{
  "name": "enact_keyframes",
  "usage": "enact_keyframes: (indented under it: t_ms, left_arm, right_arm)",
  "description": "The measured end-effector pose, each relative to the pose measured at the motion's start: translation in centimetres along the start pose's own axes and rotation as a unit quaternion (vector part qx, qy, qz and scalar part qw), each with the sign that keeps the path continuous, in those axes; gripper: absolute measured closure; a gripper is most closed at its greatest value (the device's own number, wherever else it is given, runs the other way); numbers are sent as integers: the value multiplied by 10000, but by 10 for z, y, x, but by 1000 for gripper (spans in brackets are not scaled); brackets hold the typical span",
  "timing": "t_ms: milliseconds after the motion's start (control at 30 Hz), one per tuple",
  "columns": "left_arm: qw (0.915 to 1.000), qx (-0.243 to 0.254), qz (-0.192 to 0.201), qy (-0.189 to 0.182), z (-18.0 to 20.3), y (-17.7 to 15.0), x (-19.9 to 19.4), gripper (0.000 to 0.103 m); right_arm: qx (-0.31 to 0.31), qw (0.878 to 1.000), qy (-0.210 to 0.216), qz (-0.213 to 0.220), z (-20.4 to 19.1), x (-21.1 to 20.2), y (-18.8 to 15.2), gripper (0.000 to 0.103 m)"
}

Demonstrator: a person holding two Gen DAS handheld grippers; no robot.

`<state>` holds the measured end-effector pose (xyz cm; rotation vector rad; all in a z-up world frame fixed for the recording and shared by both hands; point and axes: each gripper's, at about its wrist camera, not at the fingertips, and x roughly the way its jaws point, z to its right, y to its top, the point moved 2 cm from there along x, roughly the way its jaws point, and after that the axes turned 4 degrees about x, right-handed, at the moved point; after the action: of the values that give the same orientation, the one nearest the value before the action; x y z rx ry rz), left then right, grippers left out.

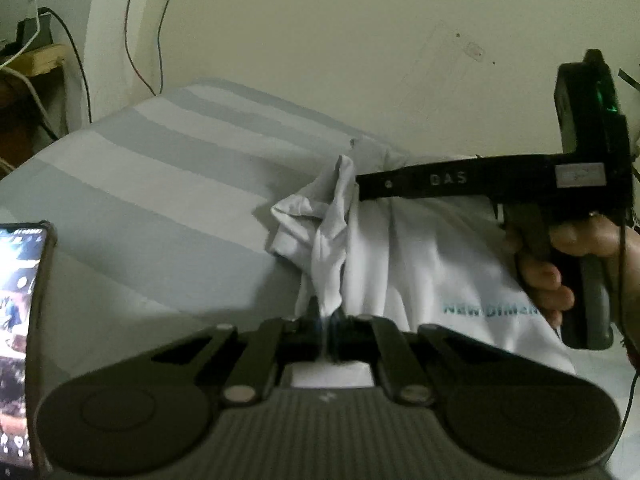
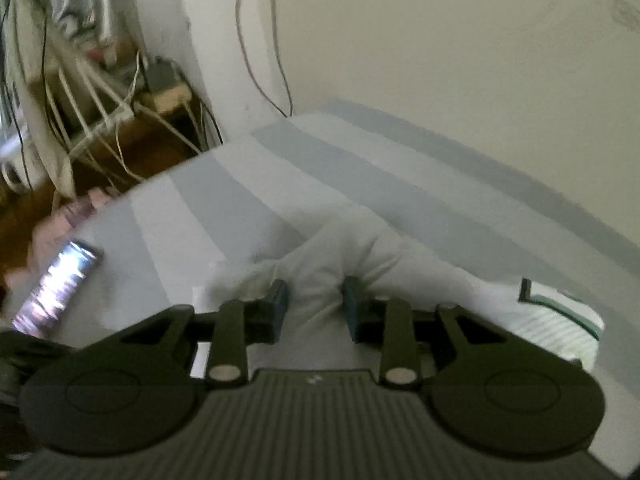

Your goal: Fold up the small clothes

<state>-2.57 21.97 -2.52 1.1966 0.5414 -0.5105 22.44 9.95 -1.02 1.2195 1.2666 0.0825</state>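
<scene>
The white shirt (image 1: 420, 256) lies bunched on the striped bed (image 1: 160, 184), on the wall side of the phone (image 1: 20, 320). The left gripper (image 1: 329, 322) is clenched on a twisted fold of it, cloth running straight ahead. The right gripper (image 2: 314, 306) has parted fingers (image 2: 278, 300) straddling a raised hump, pads apparently not pressing.

Both tongs are matte black plastic: ribbed top deck, two big round discs, silver pivot rivets on the linkage bars. The right tongs (image 2: 314, 306) have bluish pads, and from the side (image 1: 362, 188) they show "DAS" lettering, a grey pistol handle, a green light and a thin black cable.
</scene>
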Motion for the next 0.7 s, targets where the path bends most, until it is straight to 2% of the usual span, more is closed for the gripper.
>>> enact_keyframes:
  t_ms: [233,300,367,433,567,700]
  left_arm:
    - [9968,479,-90,641,26,4,3,95]
    - [9956,506,-168,774,25,7,1,92]
    - [9934,519,-158,1008,26,9,1,74]
    - [9913,536,-116,1194,26,12,-1,67]
    - [9882,610,-145,1397,32,15,10,65]
    - [9836,761,-98,1635,34,10,6,63]
  right_arm:
    - [-41,9995,-118,301,-2,-8,-12,65]
    - [43,9993,-75,375,-1,-21,-15,56]
    - [255,9986,167,440,-1,-39,-17,51]
    - [420,9961,433,643,-1,-62,-24,49]
    - [454,9935,442,941,8,-106,-48,47]
    - [1028,9891,624,844,32,-130,-81,47]
